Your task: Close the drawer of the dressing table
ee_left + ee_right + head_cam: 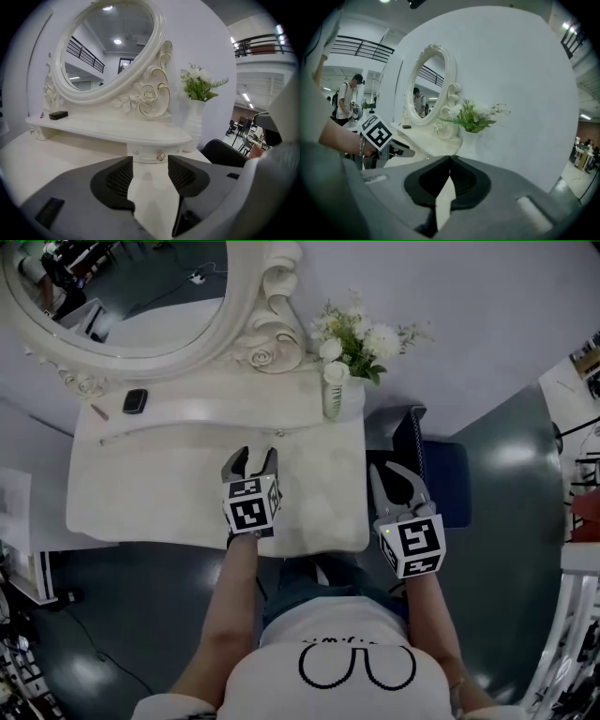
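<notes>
1 left tool (255,457) gapes empty over 1 dressing table (169,498); 1 right tool (379,474) closed, empty

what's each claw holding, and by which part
Nothing is held: the left claw is open, short of the small gold drawer knob; the right claw is shut, empty.

I see the head view dim and evenly lit, with lamp glare on the glossy floor (511,456) right of the mirror (112,296) and faint shadows on the surface (169,493) below it. Both gripper views bend strongly, corners black.
</notes>
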